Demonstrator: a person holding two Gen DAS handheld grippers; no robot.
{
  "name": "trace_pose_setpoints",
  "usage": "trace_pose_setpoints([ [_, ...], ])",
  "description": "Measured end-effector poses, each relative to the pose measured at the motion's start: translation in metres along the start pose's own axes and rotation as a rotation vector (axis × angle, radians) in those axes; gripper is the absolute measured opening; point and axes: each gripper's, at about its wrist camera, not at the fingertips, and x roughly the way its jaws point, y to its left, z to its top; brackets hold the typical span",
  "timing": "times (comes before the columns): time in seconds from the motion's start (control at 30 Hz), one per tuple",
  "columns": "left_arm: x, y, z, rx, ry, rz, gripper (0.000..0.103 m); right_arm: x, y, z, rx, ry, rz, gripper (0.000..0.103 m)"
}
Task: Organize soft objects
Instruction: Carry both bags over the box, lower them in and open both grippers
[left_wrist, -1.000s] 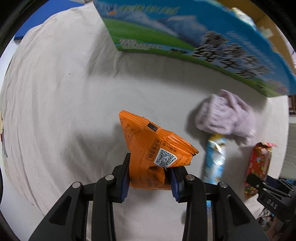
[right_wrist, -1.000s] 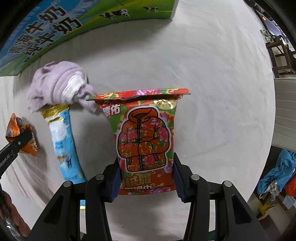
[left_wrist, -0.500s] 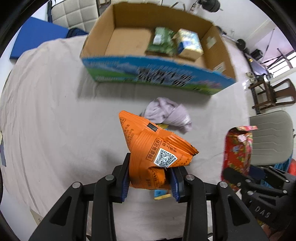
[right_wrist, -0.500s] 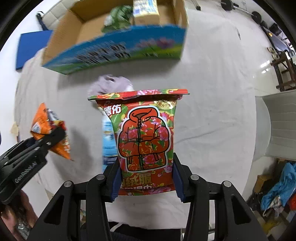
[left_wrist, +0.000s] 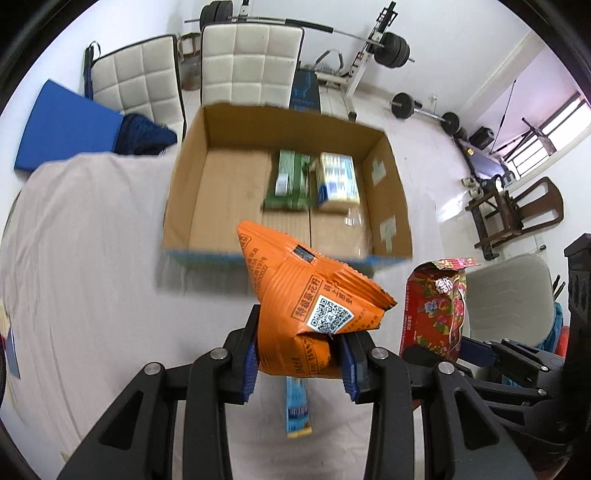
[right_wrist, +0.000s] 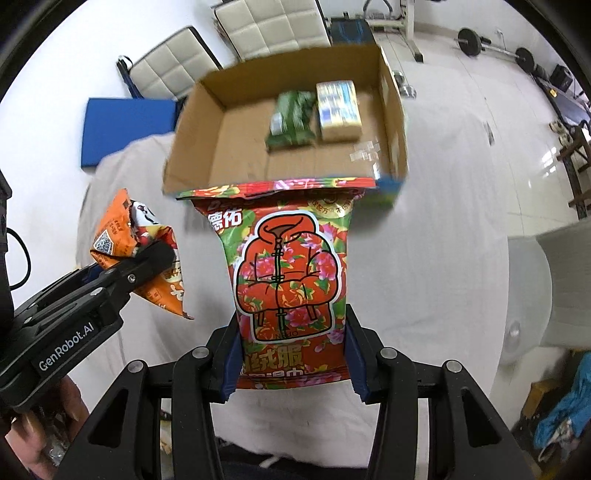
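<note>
My left gripper (left_wrist: 299, 363) is shut on an orange snack packet (left_wrist: 306, 306) and holds it high above the table, in front of the open cardboard box (left_wrist: 236, 184). My right gripper (right_wrist: 291, 363) is shut on a red floral packet (right_wrist: 290, 273), also held high before the box (right_wrist: 243, 147). The red packet shows at the right in the left wrist view (left_wrist: 437, 302). The orange packet shows at the left in the right wrist view (right_wrist: 136, 243). A green pack (left_wrist: 290, 181) and a pale pack (left_wrist: 338, 181) lie inside the box. A blue packet (left_wrist: 297, 410) lies on the cloth below.
The table is covered with a pale cloth (left_wrist: 92, 277). White padded chairs (left_wrist: 251, 62) stand behind the box, with a blue mat (left_wrist: 62, 129) at the left. Weight equipment (left_wrist: 391, 48) and wooden chairs (left_wrist: 517, 210) stand at the back right.
Both grippers have risen well above the table with their packets and now look down into the open box. The purple cloth item has gone out of sight.
</note>
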Motion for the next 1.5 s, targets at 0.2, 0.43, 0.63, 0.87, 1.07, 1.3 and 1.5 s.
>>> trace_pose_setpoints([
  [0.2,0.015,0.022,0.06,-0.017,0.0,0.01,0.033,0.006,0.008,0.064,-0.011,-0.052,-0.044,0.05],
  [0.43,0.059,0.048,0.127,-0.04,0.058,0.016,0.033,0.043,0.0,0.14,0.025,-0.043,-0.105,0.05],
  [0.63,0.122,0.066,0.171,-0.05,0.161,0.03,0.033,0.096,-0.019,0.187,0.062,0.012,-0.161,0.05],
  [0.87,0.189,0.075,0.199,-0.034,0.257,0.069,0.033,0.159,-0.04,0.189,0.074,0.113,-0.214,0.05],
  [1.07,0.222,0.079,0.208,-0.02,0.308,0.081,0.033,0.198,-0.054,0.17,0.091,0.199,-0.225,0.05],
  [1.3,0.237,0.077,0.216,-0.02,0.355,0.095,0.035,0.219,-0.057,0.171,0.095,0.252,-0.239,0.05],
  [1.5,0.231,0.078,0.223,-0.05,0.352,0.085,0.043,0.217,-0.057,0.171,0.113,0.24,-0.227,0.056],
])
